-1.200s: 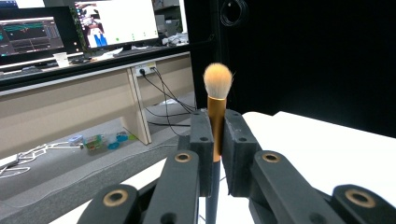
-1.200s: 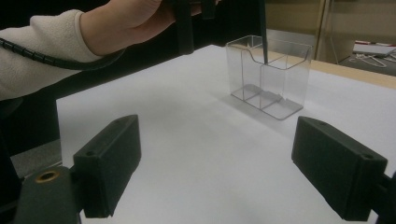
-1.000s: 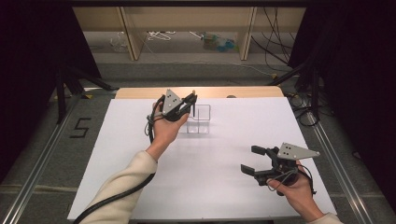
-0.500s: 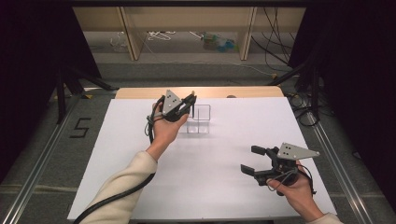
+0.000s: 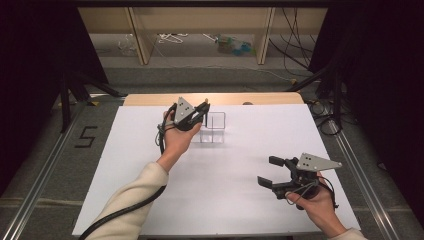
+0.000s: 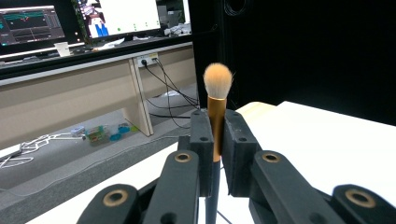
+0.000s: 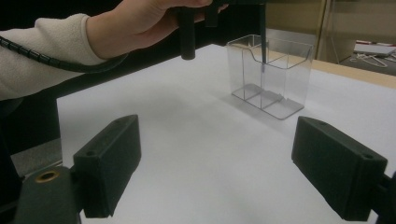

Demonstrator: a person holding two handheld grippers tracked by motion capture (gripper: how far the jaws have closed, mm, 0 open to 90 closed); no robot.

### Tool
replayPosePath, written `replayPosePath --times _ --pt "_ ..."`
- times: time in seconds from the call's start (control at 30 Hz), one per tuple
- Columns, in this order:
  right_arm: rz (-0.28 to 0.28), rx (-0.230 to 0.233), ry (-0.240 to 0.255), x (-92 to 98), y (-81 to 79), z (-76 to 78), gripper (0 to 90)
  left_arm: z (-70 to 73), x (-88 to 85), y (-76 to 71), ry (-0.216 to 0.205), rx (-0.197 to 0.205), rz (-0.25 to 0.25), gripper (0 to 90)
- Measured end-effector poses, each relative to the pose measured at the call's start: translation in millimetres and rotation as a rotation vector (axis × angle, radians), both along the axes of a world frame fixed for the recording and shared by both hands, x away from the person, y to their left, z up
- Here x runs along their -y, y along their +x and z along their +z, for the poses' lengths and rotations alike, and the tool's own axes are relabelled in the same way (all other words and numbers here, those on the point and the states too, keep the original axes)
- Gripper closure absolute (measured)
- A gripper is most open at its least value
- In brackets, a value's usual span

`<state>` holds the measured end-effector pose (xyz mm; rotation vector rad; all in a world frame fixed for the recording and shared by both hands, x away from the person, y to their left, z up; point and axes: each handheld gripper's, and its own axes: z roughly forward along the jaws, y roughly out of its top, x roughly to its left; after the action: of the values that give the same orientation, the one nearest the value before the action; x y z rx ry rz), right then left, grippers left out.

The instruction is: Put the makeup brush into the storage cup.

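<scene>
My left gripper (image 5: 202,111) is shut on a makeup brush (image 6: 217,81), which it holds upright with the peach bristles on top and the gold ferrule between the pads. The brush's thin black handle (image 7: 263,42) hangs down into a clear plastic organizer (image 5: 215,127) with open compartments, standing at the back middle of the white sheet. In the right gripper view the handle's tip is inside the organizer (image 7: 275,70), above its floor. My right gripper (image 5: 268,171) stands open and empty near the front right, and points toward the organizer.
A white sheet (image 5: 225,195) covers the table, with a wooden strip (image 5: 150,100) along its far edge. Beyond the table are a floor with loose cables (image 5: 170,39) and wooden shelf legs. Dark curtains stand at both sides.
</scene>
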<state>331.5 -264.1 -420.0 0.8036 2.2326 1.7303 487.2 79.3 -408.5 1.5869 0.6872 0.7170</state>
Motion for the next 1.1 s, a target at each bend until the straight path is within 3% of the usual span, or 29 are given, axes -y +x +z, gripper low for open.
replayPosePath --times 0.77,0.8,1.1 --pt "-0.004 0.019 -0.018 0.7 1.1 -0.1 16.4 -7.8 -1.0 2.9 0.006 -0.02 0.005 83.3" --pt "-0.001 0.027 0.004 -0.8 1.9 -1.3 16.4 -7.9 -1.1 3.0 0.008 -0.02 0.006 83.3" --pt "-0.001 0.026 0.004 -0.9 2.0 -1.4 16.4 -10.4 -1.3 3.9 0.009 -0.025 0.007 83.3"
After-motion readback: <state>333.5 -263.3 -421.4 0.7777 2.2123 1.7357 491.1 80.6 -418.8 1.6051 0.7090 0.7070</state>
